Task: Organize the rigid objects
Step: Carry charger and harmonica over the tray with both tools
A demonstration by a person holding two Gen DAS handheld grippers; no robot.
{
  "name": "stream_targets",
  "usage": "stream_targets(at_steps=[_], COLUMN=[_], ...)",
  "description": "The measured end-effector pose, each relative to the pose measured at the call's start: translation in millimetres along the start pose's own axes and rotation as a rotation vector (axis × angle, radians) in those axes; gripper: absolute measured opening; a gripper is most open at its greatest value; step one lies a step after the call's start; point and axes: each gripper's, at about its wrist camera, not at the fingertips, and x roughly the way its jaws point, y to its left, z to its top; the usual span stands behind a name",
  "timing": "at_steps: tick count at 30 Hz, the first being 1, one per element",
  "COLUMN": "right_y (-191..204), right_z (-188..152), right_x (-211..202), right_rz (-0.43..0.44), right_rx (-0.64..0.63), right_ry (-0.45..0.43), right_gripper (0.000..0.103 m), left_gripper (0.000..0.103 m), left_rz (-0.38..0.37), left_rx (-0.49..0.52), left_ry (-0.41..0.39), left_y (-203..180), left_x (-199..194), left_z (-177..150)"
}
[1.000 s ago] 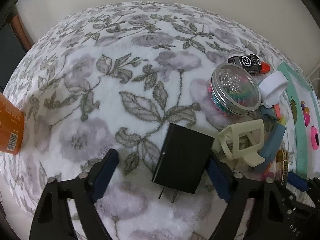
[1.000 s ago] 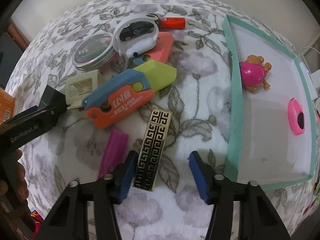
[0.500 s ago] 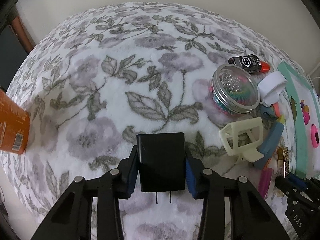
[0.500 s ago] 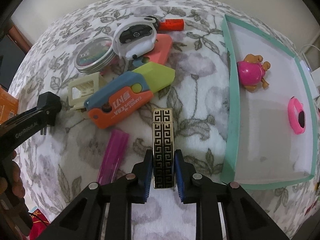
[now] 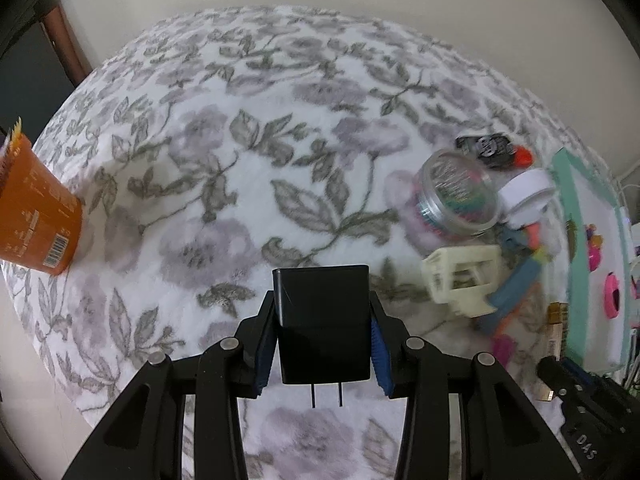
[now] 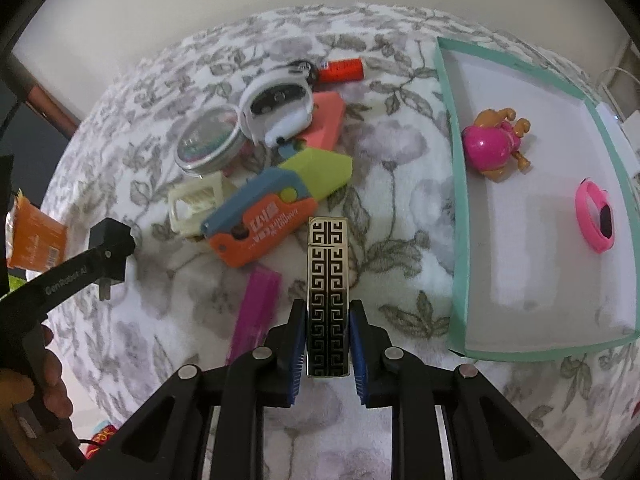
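Note:
My left gripper (image 5: pixel 322 340) is shut on a black plug adapter (image 5: pixel 323 322), prongs pointing back at the camera, held above the floral cloth. It also shows in the right wrist view (image 6: pixel 110 246). My right gripper (image 6: pixel 327 344) is shut on a black-and-gold patterned lighter (image 6: pixel 327 292) and holds it above the cloth, left of the teal-rimmed tray (image 6: pixel 456 216). The tray holds a pink toy figure (image 6: pixel 494 148) and a pink ring (image 6: pixel 594 220).
A pile lies on the cloth: round tin (image 6: pixel 210 140), white case (image 6: pixel 276 106), cream plastic frame (image 6: pixel 196 202), blue-orange-green utility knife (image 6: pixel 276 210), pink block (image 6: pixel 326 124), red lighter (image 6: pixel 342 70), magenta bar (image 6: pixel 256 312). An orange box (image 5: pixel 34 208) stands at the left edge.
Both grippers closed on their objects, the left on the adapter and the right on the lighter, and have lifted them off the cloth. The pile looks farther away.

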Motion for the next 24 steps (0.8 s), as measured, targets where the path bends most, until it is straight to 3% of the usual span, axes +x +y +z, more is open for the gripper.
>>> stream_targets(at_steps=[7, 10, 14, 17, 24], right_y=[-12.6, -19.3, -43.3, -60.9, -112.9], right_z=[1.3, 5.3, 6.2, 4.0, -4.0], right_x=[-29.7, -41.4, -55.5, -62.9, -78.1], right_rz=[-0.011, -0.115, -0.151, -0.251, -0.336], right_rx=[0.058, 0.056, 0.135, 0.178, 0.348], right_ry=[-0.116, -0.174, -0.228, -0.252, -0.307], right_gripper=[0.022, 0.022, 0.022, 0.022, 0.022], left_gripper=[0.043, 0.043, 0.043, 0.043, 0.043], left_rz=[-0.056, -0.089, -0.139, -0.17, -0.242], left_rx=[0.053, 0.099, 0.151, 0.198, 0.254], left_ry=[-0.068, -0.089, -0.109, -0.12, -0.141], left_y=[-39.8, -73.3, -116.4, -147.0, -200.0], left_x=[-44.3, -58.6, -72.0, -78.8, -78.7], left_z=[6.7, 5.3, 3.2, -3.3, -14.2])
